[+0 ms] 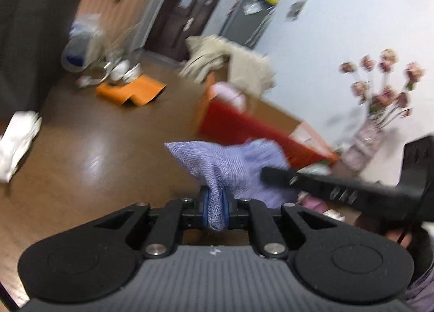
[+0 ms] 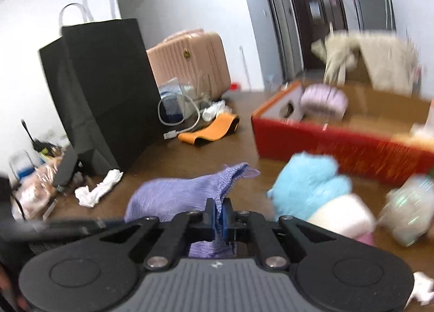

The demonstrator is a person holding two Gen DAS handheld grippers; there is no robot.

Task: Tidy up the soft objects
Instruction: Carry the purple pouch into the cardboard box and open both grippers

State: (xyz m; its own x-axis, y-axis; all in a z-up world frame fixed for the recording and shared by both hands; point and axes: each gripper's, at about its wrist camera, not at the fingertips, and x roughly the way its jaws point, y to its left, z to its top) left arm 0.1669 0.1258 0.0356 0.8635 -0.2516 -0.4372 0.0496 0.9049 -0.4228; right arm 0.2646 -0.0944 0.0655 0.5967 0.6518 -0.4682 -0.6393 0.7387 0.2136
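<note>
A lilac knitted cloth is pinched in my left gripper, which is shut on one end and holds it above the brown table. My right gripper is shut on the other end of the same cloth. The right gripper's finger shows as a black bar in the left wrist view. A red open box stands behind, with a folded lilac item inside. A blue plush toy, a white soft item and a white sock lie on the table.
A black paper bag stands at left, a pink suitcase behind it. An orange strip, cables and a beige cloth over a cardboard box are farther back. A vase of flowers stands by the wall.
</note>
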